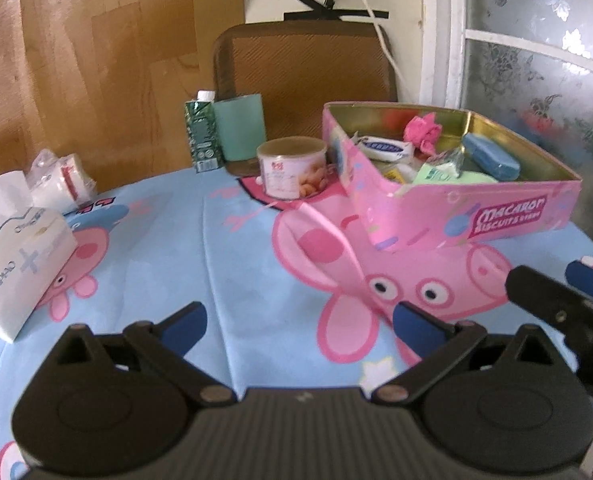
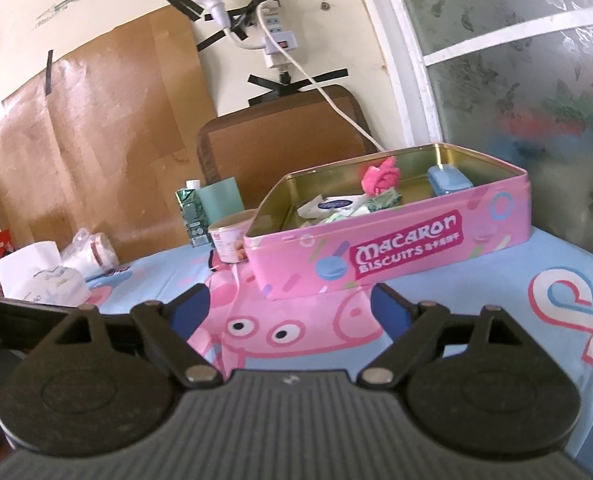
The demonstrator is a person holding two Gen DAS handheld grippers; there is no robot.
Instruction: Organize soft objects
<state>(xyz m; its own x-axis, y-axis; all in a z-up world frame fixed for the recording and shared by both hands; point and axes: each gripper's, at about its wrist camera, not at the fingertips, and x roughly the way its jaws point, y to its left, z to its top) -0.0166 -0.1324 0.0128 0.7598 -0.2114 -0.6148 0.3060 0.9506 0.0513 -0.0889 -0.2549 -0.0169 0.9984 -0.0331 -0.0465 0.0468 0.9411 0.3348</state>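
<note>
Holding soft bits, pink tin (image 1: 496, 216) sits lidless; left claw (image 1: 300, 320), right claw (image 2: 288, 308) both apart, empty.

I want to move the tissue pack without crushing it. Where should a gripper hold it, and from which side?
Judging by its pose, grip the tissue pack across its narrow width near the middle, coming from above with the open left gripper. It lies flat on the table's left; its soft sides should yield, so close gently.
</note>
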